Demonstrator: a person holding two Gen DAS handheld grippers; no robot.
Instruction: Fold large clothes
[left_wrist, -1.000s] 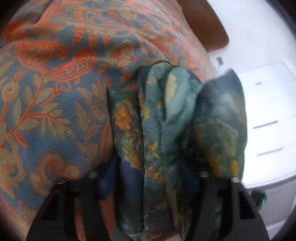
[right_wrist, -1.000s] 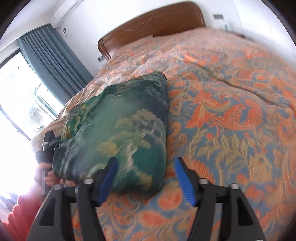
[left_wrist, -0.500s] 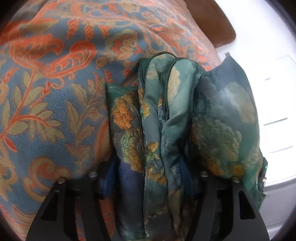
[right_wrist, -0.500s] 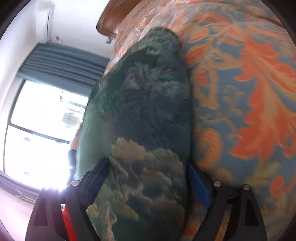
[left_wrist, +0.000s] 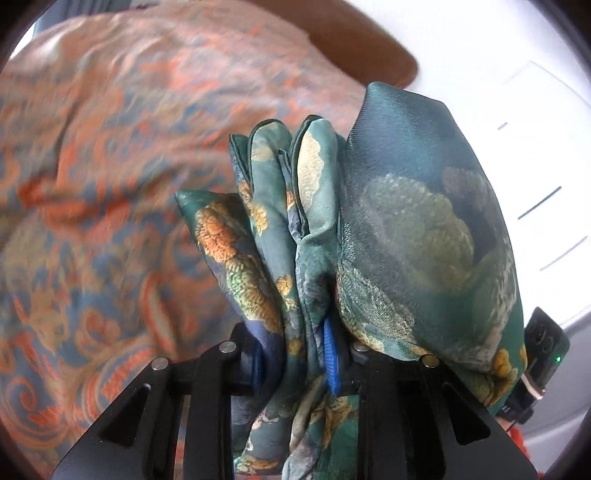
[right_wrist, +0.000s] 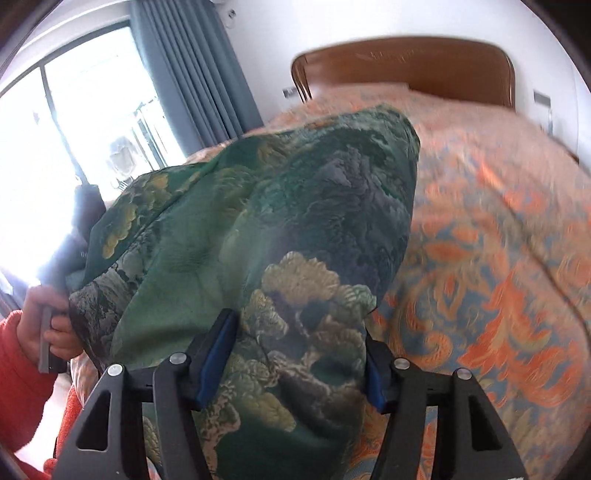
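A folded green garment (left_wrist: 406, 229) with a tree and cloud print hangs above the patterned bedspread (left_wrist: 92, 184). My left gripper (left_wrist: 299, 354) has its jaws closing, and its blue pads squeeze several bunched layers at one end. In the right wrist view the same garment (right_wrist: 295, 206) bulges as a thick bundle. My right gripper (right_wrist: 295, 369) has its jaws closing too, and its pads press on both sides of the bundle. The garment's underside is hidden.
The orange and blue bedspread (right_wrist: 498, 258) covers the bed up to a brown wooden headboard (right_wrist: 406, 62). A bright window (right_wrist: 74, 129) and grey curtain (right_wrist: 192, 74) lie left. A hand (right_wrist: 40, 321) in a red sleeve grips a handle. White drawers (left_wrist: 535, 147) stand beside the bed.
Both grippers have narrowed onto the garment. The bundle has risen off the bedspread, which now looks farther away and blurred. The right wrist view has rolled back to upright.
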